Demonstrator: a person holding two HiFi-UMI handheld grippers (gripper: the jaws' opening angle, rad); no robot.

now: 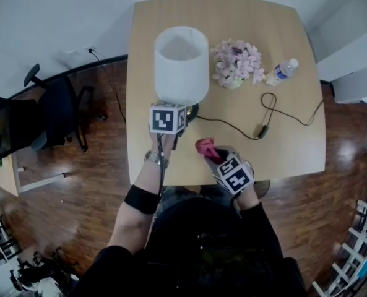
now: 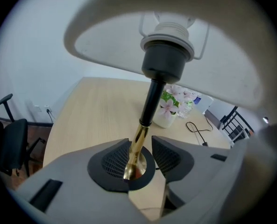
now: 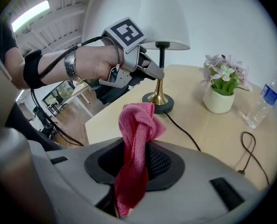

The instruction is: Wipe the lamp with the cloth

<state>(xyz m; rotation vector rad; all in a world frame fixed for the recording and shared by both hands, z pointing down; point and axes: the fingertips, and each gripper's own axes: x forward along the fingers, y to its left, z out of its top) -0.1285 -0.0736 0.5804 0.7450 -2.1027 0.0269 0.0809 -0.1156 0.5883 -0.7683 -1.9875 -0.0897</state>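
Note:
A table lamp with a white shade (image 1: 181, 64), a brass stem (image 2: 139, 141) and a dark round base (image 3: 159, 104) stands on the wooden table (image 1: 288, 147). My left gripper (image 1: 183, 119) reaches under the shade. Its jaws stand open on either side of the stem, with a gap at the right pad (image 2: 168, 155). In the right gripper view that left gripper (image 3: 158, 73) sits at the stem just above the base. My right gripper (image 1: 217, 158) is near the table's front edge, shut on a pink cloth (image 3: 136, 139) that sticks up from between its pads.
A pot of pale pink flowers (image 1: 236, 64) and a water bottle (image 1: 283, 70) stand right of the lamp. The lamp's black cord (image 1: 267, 113) loops across the table. An office chair (image 1: 28, 119) stands on the wood floor at the left.

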